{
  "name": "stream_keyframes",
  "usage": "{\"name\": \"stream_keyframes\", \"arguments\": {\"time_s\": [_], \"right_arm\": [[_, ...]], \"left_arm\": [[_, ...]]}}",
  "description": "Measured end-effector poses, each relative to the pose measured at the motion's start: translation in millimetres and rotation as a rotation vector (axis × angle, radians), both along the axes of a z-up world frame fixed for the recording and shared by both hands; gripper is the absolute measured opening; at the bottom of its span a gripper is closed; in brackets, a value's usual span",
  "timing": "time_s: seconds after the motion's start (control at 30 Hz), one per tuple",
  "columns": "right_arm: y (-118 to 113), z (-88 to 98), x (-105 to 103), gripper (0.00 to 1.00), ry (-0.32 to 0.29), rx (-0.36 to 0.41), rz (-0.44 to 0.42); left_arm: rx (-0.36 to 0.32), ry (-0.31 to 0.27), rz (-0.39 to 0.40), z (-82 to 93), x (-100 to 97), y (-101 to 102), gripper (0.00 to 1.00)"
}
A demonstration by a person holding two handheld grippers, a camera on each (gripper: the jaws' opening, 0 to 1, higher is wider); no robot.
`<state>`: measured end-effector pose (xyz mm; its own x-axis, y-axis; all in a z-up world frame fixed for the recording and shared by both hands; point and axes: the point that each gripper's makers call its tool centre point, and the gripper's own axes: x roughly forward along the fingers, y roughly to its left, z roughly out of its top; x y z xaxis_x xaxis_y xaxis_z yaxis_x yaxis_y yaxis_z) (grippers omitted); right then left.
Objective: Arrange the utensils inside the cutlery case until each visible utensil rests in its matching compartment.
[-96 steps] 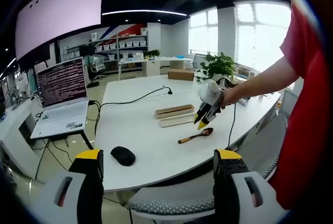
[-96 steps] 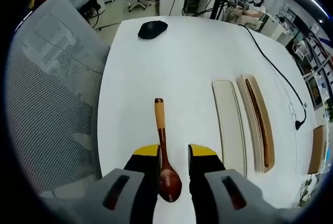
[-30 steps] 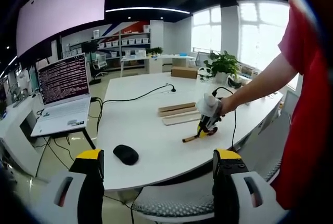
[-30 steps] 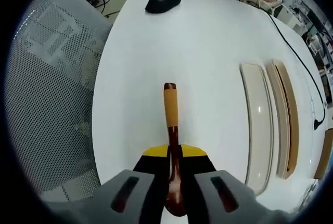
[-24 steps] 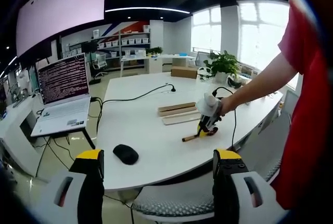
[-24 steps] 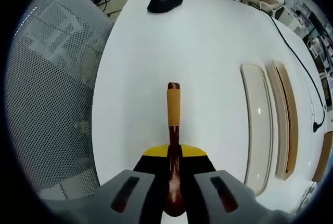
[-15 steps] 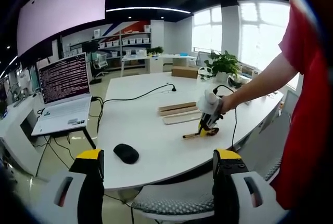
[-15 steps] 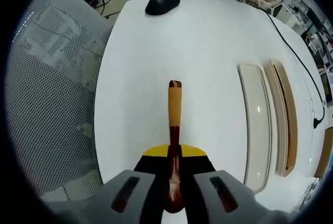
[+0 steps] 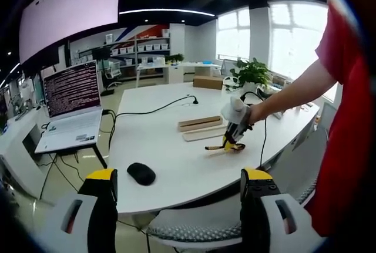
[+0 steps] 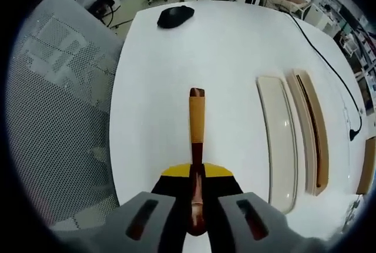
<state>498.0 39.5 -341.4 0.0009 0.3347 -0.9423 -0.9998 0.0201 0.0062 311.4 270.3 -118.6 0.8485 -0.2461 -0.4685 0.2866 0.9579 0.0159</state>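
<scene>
Gripping the wooden spoon [image 10: 196, 147] near its bowl end, the right tool [image 10: 197, 174] has its yellow-tipped jaws closed on the dark neck, and the orange-and-brown handle points straight ahead over the white bench [image 10: 235, 47]. In the left gripper view the spoon [image 9: 222, 146] sits in the right tool [image 9: 230, 142], held out by a person's hand [image 9: 251, 112] — it appears lifted just clear of the bench top [image 9: 170, 159], roughly level.

To the right of the spoon in the right gripper view lie two long pieces side by side: a pale lid [image 10: 279, 147] nearer the spoon, and beyond it the wooden cutlery case [image 10: 310, 138] with a dark utensil [image 10: 312, 130] lying along its length. What kind of utensil it is cannot be told.

The left tool [image 9: 176, 197] hangs well back from the bench edge, jaws wide apart with nothing between them. A black mouse [image 9: 141, 174] rests near the bench's front edge, a laptop [image 9: 70, 109] stands on a side desk, and a mesh chair [image 10: 59, 118] sits beside the bench.
</scene>
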Motion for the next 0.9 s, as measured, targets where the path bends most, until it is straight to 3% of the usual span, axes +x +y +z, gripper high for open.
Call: {"name": "stream_keyframes", "arguments": {"time_s": [0.9], "right_arm": [[-7,12.7,17,0.01,-0.032,-0.028,0.006]], "left_arm": [[-0.02,-0.007,-0.001,0.8,4.1,-2,0.89]]}}
